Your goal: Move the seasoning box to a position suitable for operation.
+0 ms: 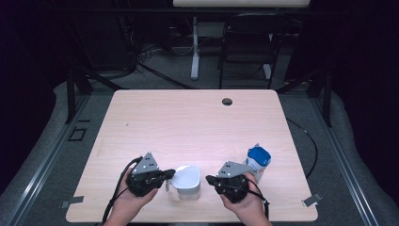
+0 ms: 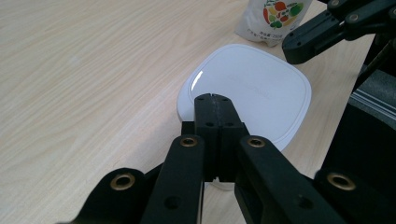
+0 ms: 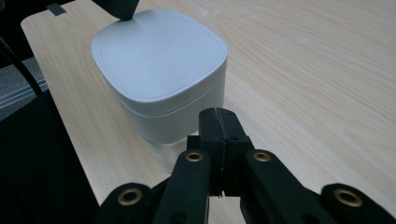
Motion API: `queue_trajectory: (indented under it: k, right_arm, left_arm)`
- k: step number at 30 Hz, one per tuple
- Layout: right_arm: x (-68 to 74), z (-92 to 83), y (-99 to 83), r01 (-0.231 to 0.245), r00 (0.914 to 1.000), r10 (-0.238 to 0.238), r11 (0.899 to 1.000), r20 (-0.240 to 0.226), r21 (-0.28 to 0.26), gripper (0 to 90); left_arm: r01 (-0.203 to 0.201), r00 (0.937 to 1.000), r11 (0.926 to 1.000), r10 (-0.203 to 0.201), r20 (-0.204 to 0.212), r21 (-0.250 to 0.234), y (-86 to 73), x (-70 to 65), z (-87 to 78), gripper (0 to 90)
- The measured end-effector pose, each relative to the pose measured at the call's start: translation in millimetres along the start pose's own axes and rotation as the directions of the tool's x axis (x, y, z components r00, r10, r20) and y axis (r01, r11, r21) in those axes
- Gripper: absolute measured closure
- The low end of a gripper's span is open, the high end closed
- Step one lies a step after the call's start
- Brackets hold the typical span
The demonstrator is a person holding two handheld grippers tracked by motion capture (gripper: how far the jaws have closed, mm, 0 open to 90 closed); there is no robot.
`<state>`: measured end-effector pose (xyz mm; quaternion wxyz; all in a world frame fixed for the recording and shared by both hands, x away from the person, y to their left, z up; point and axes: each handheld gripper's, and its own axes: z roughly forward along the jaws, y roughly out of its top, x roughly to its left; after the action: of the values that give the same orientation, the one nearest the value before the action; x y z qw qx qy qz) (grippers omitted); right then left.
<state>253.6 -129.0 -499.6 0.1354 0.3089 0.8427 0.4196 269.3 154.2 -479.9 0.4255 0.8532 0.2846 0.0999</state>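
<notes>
A white square plastic box with a rounded lid [image 1: 187,180] sits near the table's [image 1: 188,117] front edge, between both grippers. The left gripper [image 2: 212,100] is at its 9 o'clock, jaws shut tight on nothing, tips over the lid's edge, maybe to steady it. The right gripper [image 3: 218,116] waits at 3 o'clock, shut and empty too. A blue and white pouch [image 1: 258,161] stands at the box's 2 o'clock.
</notes>
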Motion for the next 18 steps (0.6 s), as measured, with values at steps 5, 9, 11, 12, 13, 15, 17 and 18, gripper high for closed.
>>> queue_trajectory:
  k: [5, 9, 11, 12, 13, 15, 17, 18]
  right_arm:
    - [1.7, 3.5, -3.0, -0.005, 0.9999, 0.005, 1.0, -0.016, 0.006, 90.0]
    - [5.6, 6.5, -4.6, 0.001, 0.9994, -0.001, 1.0, -0.035, 0.004, 90.0]
    - [8.0, 8.1, -4.6, 0.005, 0.9991, -0.004, 1.0, -0.043, 0.004, 90.0]
    - [9.1, 9.0, -4.3, 0.01, 0.9988, -0.009, 1.0, -0.047, 0.006, 90.0]
    - [10.3, 9.7, -4.0, 0.015, 0.9986, -0.014, 1.0, -0.05, 0.011, 90.0]
    - [12.3, 11.6, -4.1, 0.024, 0.9986, -0.023, 1.0, -0.046, 0.013, 90.0]
    - [12.5, 11.9, -4.6, 0.027, 0.9986, -0.026, 1.0, -0.045, 0.016, 90.0]
    - [12.3, 11.8, -4.8, 0.025, 0.9986, -0.024, 1.0, -0.047, 0.016, 90.0]
  left_arm:
    - [0.009, 1.0, 0.9999, -0.009, 0.003, -0.005, -0.7, 0.2, 0.0, 90.0]
    - [0.013, 0.9999, 0.9998, -0.013, 0.001, -0.012, -1.5, 0.0, 0.1, 90.0]
    - [0.012, 0.9999, 0.9998, -0.012, 0.0, -0.013, -1.6, -0.3, 0.0, 90.0]
    - [0.013, 0.9999, 0.9998, -0.013, 0.0, -0.013, -1.8, -0.3, 0.0, 90.0]
    - [0.012, 0.9999, 0.9999, -0.012, -0.001, -0.012, -1.9, -0.3, -0.2, 90.0]
    - [0.013, 0.9999, 0.9998, -0.013, 0.0, -0.014, -2.1, -0.2, -0.1, 90.0]
    - [0.015, 0.9999, 0.9998, -0.015, 0.001, -0.013, -2.2, 0.1, -0.3, 90.0]
    - [0.014, 0.9999, 0.9998, -0.014, 0.002, -0.012, -2.2, 0.3, -0.3, 90.0]
